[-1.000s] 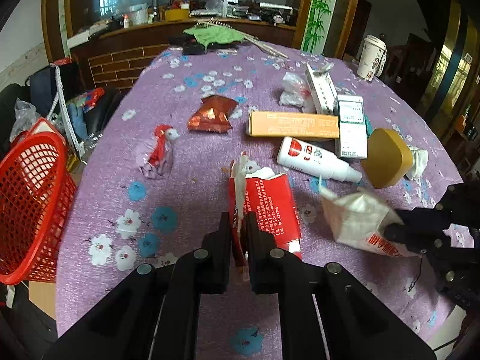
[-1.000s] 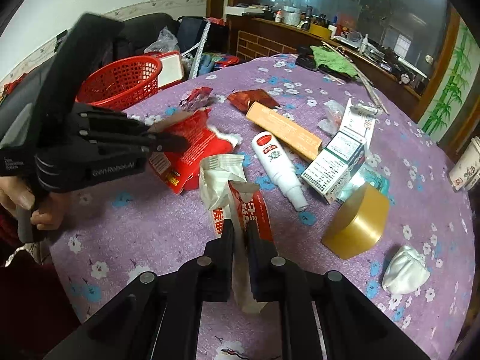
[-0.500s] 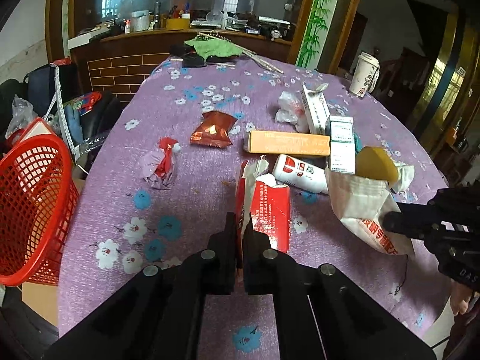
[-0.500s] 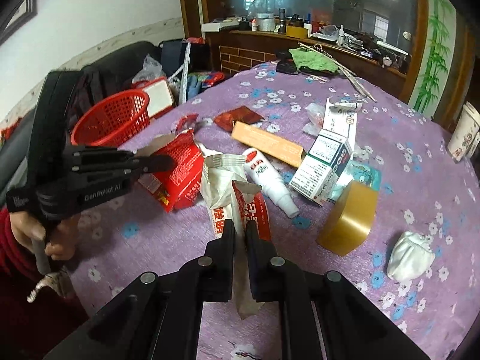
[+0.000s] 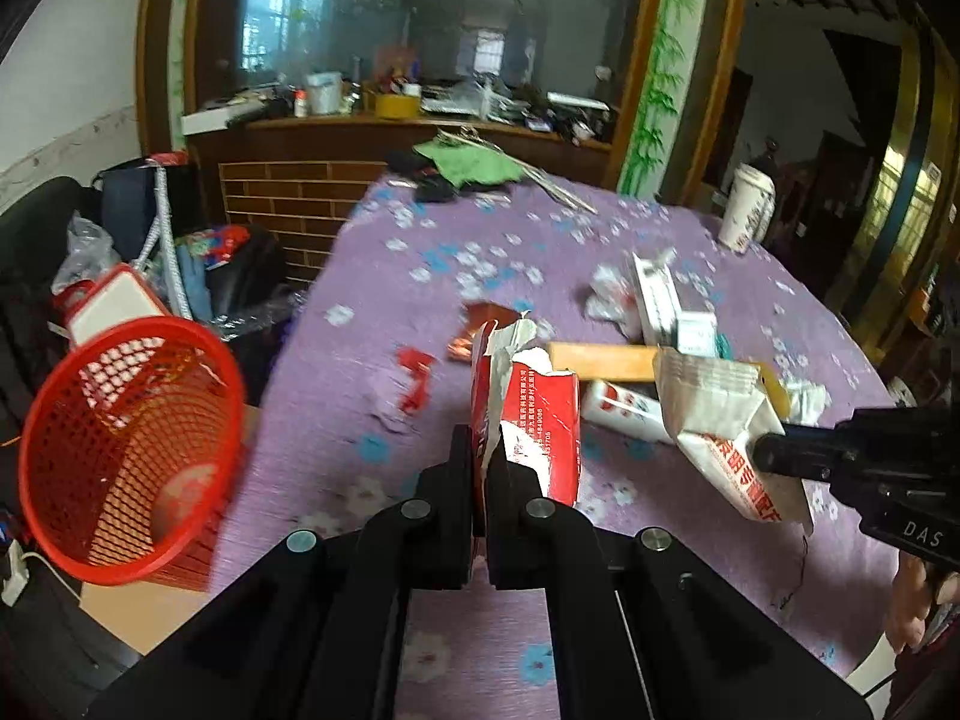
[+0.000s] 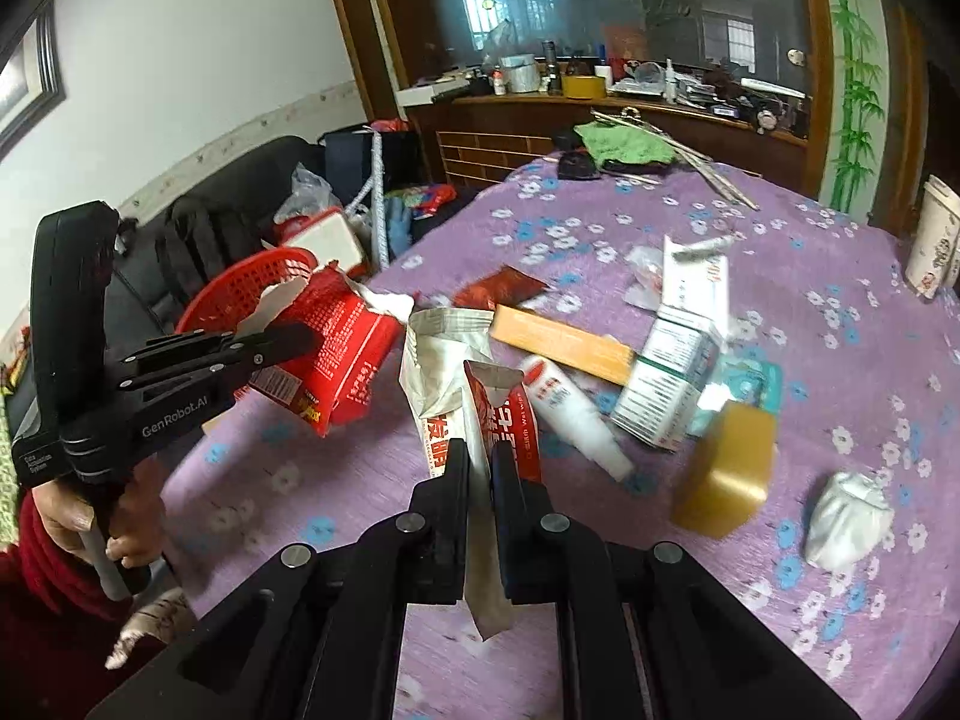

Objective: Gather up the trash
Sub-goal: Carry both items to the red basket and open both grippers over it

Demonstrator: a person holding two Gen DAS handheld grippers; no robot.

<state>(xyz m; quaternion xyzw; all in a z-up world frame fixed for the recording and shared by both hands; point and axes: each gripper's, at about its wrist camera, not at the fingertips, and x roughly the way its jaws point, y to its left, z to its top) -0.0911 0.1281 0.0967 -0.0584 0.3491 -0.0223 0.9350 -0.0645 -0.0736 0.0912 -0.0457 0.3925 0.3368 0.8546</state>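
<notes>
Left claw (image 5: 480, 468) clamped tight on the torn red box (image 5: 528, 414), box held up off the desk (image 5: 420, 252), open ragged end pointing away from camera. Right claw (image 6: 480, 474) pinched closed on the white-and-red pouch (image 6: 474, 396), also lifted clear of the desk; pouch tail hangs down between the fingers. Red basket (image 5: 120, 450) sits off the desk's left edge, below it, mouth tilted toward the left camera, well left of the red box. On the desk beyond both claws: white tube (image 6: 570, 414), flat orange box (image 6: 564, 345), green-and-white carton (image 6: 672, 378), tan block (image 6: 726, 468), crumpled white tissue (image 6: 846, 516), dark red wrapper (image 6: 504, 288). Paper cup (image 5: 747, 216) at far right edge.
</notes>
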